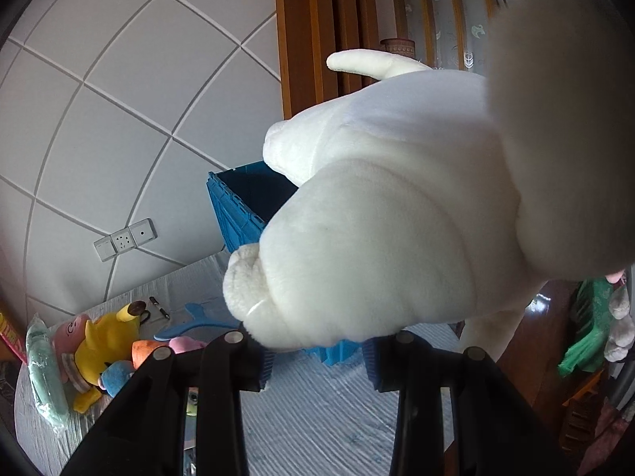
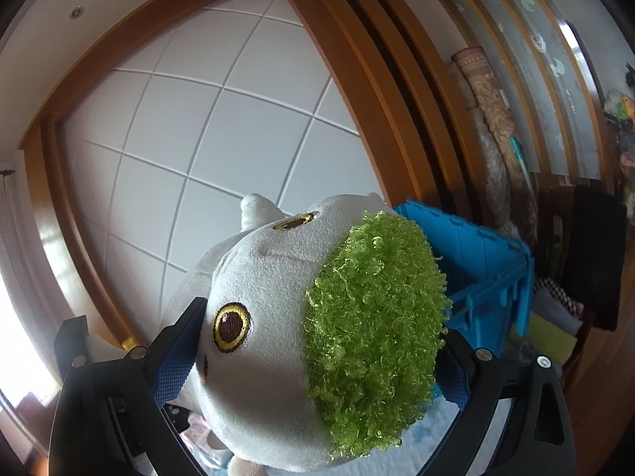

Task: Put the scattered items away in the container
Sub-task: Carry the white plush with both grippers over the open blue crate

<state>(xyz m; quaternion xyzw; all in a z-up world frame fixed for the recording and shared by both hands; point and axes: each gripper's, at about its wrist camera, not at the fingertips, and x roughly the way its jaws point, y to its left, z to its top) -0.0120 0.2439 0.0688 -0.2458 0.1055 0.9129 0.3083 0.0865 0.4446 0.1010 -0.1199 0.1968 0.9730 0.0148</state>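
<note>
Right wrist view: right gripper point(image 2: 313, 361) clamps white plush point(image 2: 270, 317) by its head (green curls up) w/ left gripper point(image 1: 317, 357) pinching its body, prob. since it's bulky, lifted just by blue crate point(image 2: 476, 254), other toys point(image 1: 103, 341) on table.

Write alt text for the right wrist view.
The right gripper clamps the head of a white plush toy with curly green hair and embroidered brown-and-gold eyes. Behind it stands an open blue plastic crate, before a white tiled wall framed in brown wood.
</note>
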